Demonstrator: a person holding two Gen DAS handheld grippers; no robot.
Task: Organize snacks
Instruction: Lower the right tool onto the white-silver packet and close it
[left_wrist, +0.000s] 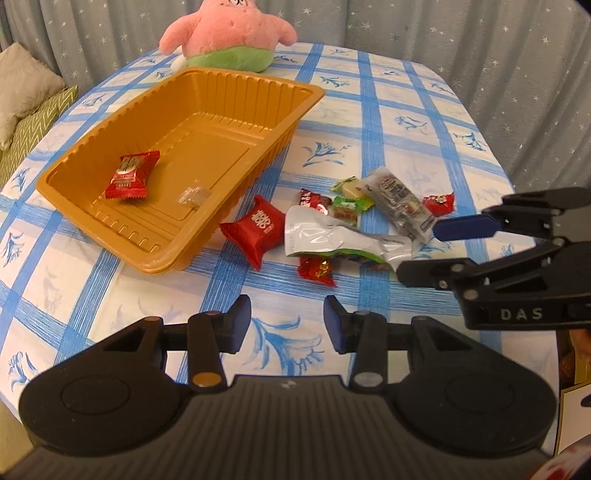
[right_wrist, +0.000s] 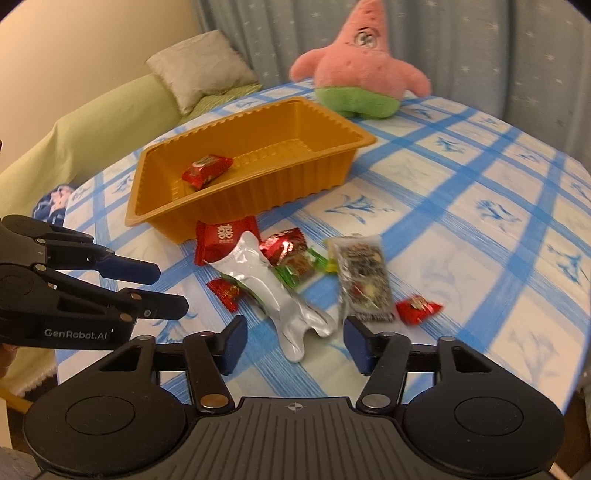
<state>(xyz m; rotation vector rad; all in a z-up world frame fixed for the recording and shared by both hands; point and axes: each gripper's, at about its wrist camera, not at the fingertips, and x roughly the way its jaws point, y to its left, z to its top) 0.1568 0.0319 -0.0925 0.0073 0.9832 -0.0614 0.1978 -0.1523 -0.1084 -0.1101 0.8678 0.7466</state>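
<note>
Only the left wrist view shows the clear wrapper (left_wrist: 192, 195) on the tray (left_wrist: 236, 79) floor near the red candy (left_wrist: 131, 176); only the right shows the sofa (right_wrist: 92, 122) beyond the tray. Snack pile just beside the tray's long wall, silver pouch (right_wrist: 273, 291) lying lengthwise toward the right gripper (right_wrist: 293, 341). Left gripper (left_wrist: 287, 325) and right gripper both part open, nothing held.

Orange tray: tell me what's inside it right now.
Inside the orange tray lies one red snack packet, and a small clear wrapper shows in the left wrist view. In the right wrist view the near wall hides that part of the floor.
</note>
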